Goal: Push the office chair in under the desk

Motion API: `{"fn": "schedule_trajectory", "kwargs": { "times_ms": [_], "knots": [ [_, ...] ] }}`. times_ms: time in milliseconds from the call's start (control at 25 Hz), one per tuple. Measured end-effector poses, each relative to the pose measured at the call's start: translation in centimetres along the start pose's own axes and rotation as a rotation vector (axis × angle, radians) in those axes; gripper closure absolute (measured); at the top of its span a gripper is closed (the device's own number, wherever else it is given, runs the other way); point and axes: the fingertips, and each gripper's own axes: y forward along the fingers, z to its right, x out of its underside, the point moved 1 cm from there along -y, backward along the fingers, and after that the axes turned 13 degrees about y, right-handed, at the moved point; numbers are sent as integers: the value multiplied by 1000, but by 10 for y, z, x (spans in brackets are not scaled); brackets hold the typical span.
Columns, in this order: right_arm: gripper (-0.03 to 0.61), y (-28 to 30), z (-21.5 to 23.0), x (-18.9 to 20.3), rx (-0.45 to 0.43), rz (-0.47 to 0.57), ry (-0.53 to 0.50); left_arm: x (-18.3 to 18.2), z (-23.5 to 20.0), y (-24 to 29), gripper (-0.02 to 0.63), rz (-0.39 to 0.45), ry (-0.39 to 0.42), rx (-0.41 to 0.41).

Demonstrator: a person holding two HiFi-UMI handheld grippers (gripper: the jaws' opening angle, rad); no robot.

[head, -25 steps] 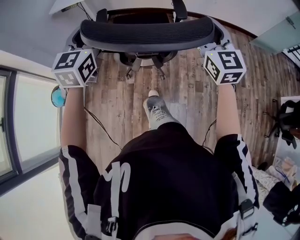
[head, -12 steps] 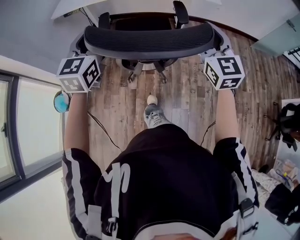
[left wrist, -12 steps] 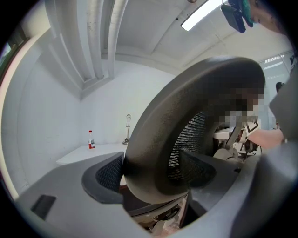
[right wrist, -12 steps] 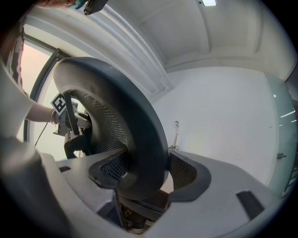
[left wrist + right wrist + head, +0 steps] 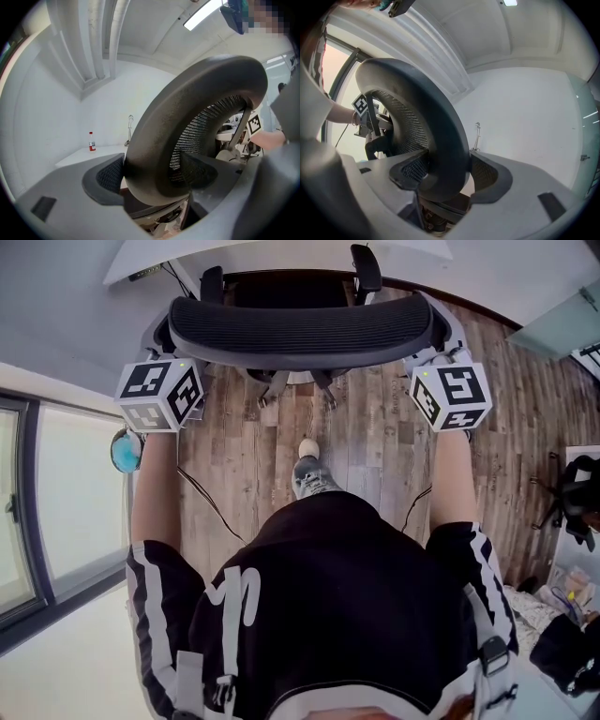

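Nothing legible to call out here. The cube (image 5: 159,392) on the left gripper (image 5: 152,173) and the cube (image 5: 451,395) on the right gripper (image 5: 440,173) show only black-and-white square marker patterns, no letters or digits. At the desk's (image 5: 75,158) far edge, a small bottle (image 5: 92,141) has a red label, too small to read.

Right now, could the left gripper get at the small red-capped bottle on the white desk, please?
Probably not. The left gripper is shut on the chair backrest, which fills its jaws, and the bottle stands far back on the desk, beyond it. The gripper would have to let go first.
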Motion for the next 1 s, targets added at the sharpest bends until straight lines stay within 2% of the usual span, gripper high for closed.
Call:
{"fn": "schedule_trajectory", "kwargs": {
  "times_ms": [1000],
  "knots": [
    [298, 86, 27, -2, -19, -5, 14, 12, -62, 70, 242, -10, -1, 15]
  ]
}}
